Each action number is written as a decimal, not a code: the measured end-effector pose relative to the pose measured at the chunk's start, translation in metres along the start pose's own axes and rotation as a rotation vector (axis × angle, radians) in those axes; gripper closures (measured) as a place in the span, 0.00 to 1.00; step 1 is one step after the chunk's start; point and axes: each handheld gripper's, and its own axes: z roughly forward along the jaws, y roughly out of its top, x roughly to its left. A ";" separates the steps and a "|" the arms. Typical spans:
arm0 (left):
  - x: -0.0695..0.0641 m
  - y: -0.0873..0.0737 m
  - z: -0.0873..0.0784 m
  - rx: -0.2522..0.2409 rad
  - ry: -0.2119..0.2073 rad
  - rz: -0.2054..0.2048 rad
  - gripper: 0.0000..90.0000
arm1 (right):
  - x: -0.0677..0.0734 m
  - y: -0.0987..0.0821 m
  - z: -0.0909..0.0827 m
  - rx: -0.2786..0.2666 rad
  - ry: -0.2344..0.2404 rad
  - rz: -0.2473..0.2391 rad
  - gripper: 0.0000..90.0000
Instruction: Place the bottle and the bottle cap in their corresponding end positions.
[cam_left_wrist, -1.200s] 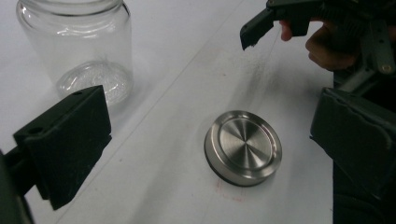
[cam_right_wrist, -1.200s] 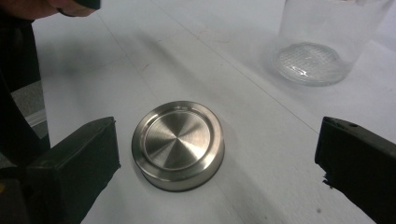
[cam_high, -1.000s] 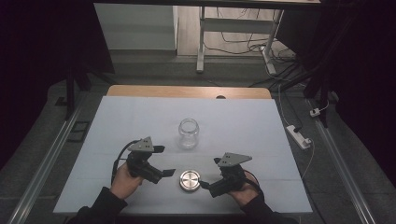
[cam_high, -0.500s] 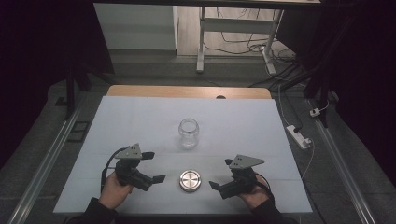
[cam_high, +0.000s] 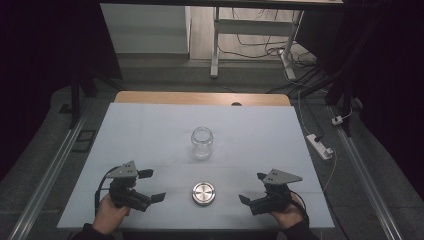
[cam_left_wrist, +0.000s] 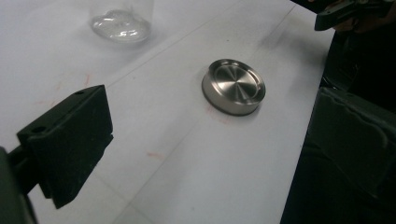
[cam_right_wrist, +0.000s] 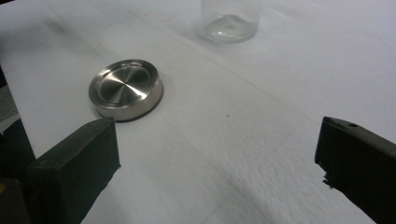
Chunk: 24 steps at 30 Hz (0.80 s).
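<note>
From the high view, the glass jar (cam_high: 202, 142) stands upright and uncapped near the middle of the bench (cam_high: 150, 130), and the metal lid (cam_high: 204, 193) lies flat on the bench nearer the person, well apart from the jar. The left gripper (cam_high: 148, 185) sits to the left of the lid and the right gripper (cam_high: 252, 188) to its right, both low over the near edge, neither touching lid or jar. Each has its jaws spread and nothing between them. Judged from this, the work looks to be at a resting point: the lid is off and set down, the jar stands open, and nothing is being carried.

In the left gripper view, the lid (cam_left_wrist: 233, 86) lies ahead and slightly right, its ridged top facing up, with bare bench between it and the one jaw that is plainly seen at lower left. The base of the jar (cam_left_wrist: 121, 23) shows at the top edge. The dark shape at the right is probably the other jaw, though it is too blurred to be sure.

In the right gripper view, both jaws stand wide apart at the bottom corners, released, with the lid (cam_right_wrist: 126, 88) just beyond the left one and the jar (cam_right_wrist: 230, 18) farther off. If capping the jar is the aim, picking up the lid and seating it are both left to do.
</note>
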 end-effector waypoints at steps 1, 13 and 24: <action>0.000 -0.002 -0.002 0.000 0.005 -0.001 0.01 | -0.001 -0.001 -0.002 -0.003 -0.006 0.007 0.00; 0.000 -0.029 -0.031 -0.005 0.080 -0.056 0.01 | -0.016 -0.022 -0.033 0.007 -0.119 0.064 0.00; 0.000 -0.059 -0.054 0.013 0.180 -0.124 0.01 | -0.024 -0.042 -0.060 0.006 -0.206 0.122 0.00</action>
